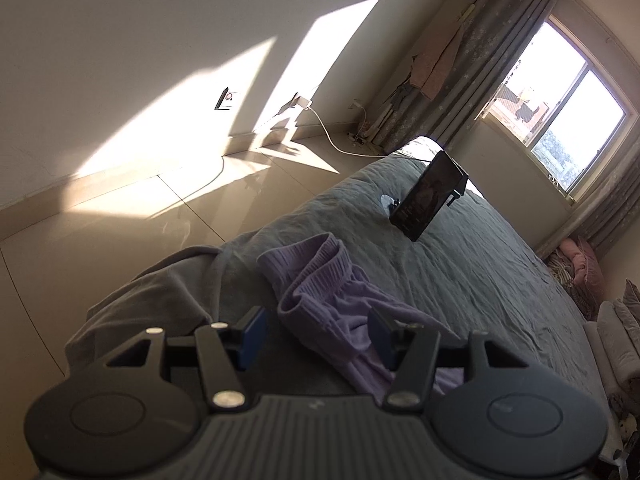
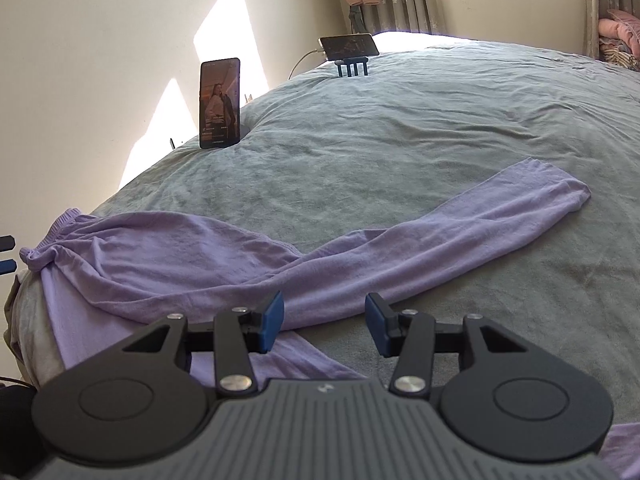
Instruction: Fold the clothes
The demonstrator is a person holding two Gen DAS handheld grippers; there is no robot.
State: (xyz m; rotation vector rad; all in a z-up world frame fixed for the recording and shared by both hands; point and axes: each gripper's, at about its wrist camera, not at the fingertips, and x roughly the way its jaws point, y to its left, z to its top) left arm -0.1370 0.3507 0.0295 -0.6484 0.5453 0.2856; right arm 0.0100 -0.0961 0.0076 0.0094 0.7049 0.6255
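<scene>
Both tools stand apart and empty. Left tool [image 1: 316, 330]: blue pads spread, the bunched waistband of the lilac pants [image 1: 320, 280] lies between and beyond them, nothing pinched. Right tool [image 2: 324, 322]: pads spread over the near edge of one pant leg, cloth under the gap but not clamped.

Where the pants [image 2: 192, 256] are: across the lower half of the right-wrist frame on the grey bed [image 2: 400, 140], waistband at far left by the bed's edge, one leg running up to the cuff at centre right. A second layer shows below the right tool at the frame's bottom; how it lies under the tool you cannot tell.

Risks from here, as I judge them:

- Waistband sits close to the bed's edge, lower left in the right-wrist frame. Drag it that way and it may slide off to the floor.
- Waistband is heaped and ribbed. Close the left tool there and you may catch one layer only, or a fold of the bed cover with it.
- Right tool hovers at a hem edge over the cover. A shallow bite likely slips; a deep one likely grabs the cover too.
- Legs are not aligned. Folding now would probably set in a skew and creases.
- Upright phone [image 2: 220, 104] at upper left, and a second phone [image 2: 350, 46] on a stand at top centre. A wide sweep of the leg or a tug on the cover could tip either.
</scene>
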